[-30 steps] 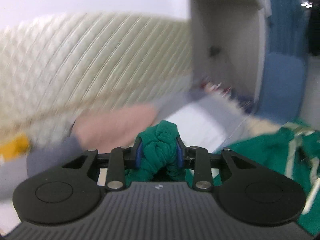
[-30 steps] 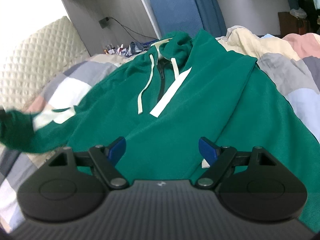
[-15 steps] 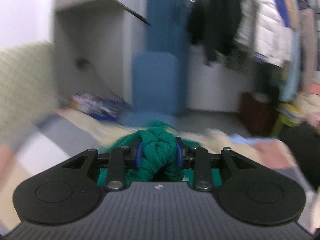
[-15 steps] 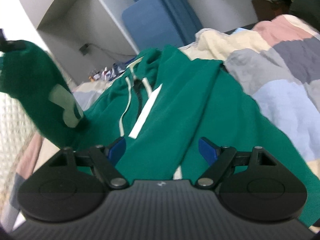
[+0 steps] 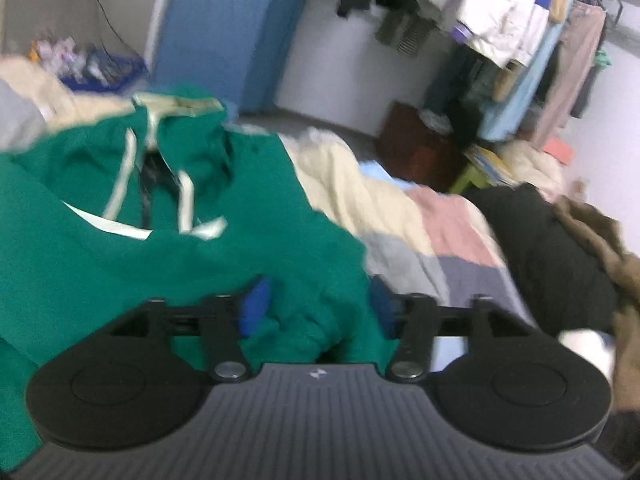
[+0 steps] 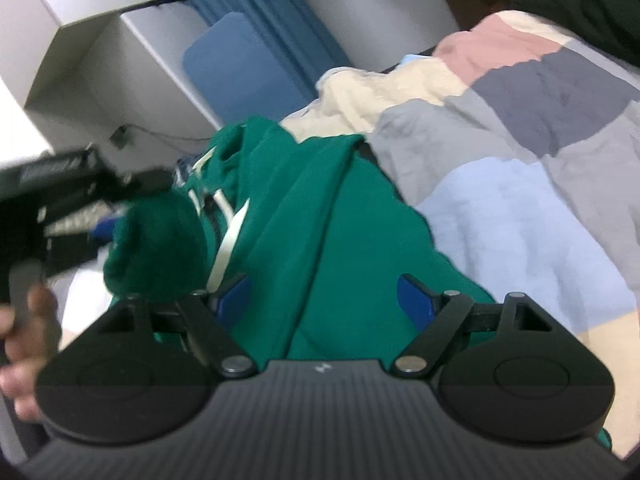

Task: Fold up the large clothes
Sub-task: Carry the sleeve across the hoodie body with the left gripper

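Looking along the left gripper (image 5: pixel 318 304), we are seeing its blue pads standing apart, released, with a bunched fold of the green hoodie (image 5: pixel 120 248) lying loose between them. The hoodie is spreading over the patchwork quilt (image 5: pixel 432 232), filling the nine o'clock half of the view, its long axis running from near us up toward the hood at eleven o'clock, where the cream drawstrings (image 5: pixel 120 176) are hanging. A dark coat (image 5: pixel 540 248) is lying at three o'clock.

Turning to the right wrist view, we are finding the right gripper (image 6: pixel 326 298) also spread wide, gripping nothing, hovering over the hoodie body (image 6: pixel 340 240). Here the hood is pointing toward eleven o'clock. At nine o'clock the left gripper (image 6: pixel 116 216) is showing blurred beside a green sleeve bundle (image 6: pixel 160 244).
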`<state>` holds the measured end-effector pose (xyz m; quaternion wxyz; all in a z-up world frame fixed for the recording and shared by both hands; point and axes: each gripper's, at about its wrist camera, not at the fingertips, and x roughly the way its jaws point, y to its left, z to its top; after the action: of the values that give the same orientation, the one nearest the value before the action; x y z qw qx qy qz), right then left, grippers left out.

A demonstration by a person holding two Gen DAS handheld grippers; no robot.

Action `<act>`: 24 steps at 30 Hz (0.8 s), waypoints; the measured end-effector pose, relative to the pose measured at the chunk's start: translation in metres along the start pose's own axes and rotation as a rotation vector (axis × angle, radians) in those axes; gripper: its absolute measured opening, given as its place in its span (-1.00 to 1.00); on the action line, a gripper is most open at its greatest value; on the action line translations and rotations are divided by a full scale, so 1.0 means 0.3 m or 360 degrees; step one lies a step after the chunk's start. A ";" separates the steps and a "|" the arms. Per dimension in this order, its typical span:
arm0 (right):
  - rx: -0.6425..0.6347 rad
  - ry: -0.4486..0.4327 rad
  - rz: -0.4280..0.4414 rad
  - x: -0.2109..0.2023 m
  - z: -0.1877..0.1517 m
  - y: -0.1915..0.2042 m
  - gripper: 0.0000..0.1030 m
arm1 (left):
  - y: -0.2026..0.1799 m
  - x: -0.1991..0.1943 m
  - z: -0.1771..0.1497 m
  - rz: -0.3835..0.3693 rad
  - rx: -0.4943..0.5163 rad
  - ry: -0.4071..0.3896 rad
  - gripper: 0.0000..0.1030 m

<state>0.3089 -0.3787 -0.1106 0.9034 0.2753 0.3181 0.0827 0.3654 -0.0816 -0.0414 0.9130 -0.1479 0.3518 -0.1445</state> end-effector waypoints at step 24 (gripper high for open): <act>-0.0112 0.0208 -0.0036 0.160 -0.061 0.108 0.57 | 0.794 -0.296 -0.288 0.0645 -0.0192 -0.0141 0.43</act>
<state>0.3361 -0.3279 -0.1300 0.8908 0.2339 0.3762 0.1014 0.2811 0.1544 -0.1379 0.9274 -0.1346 0.3419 0.0700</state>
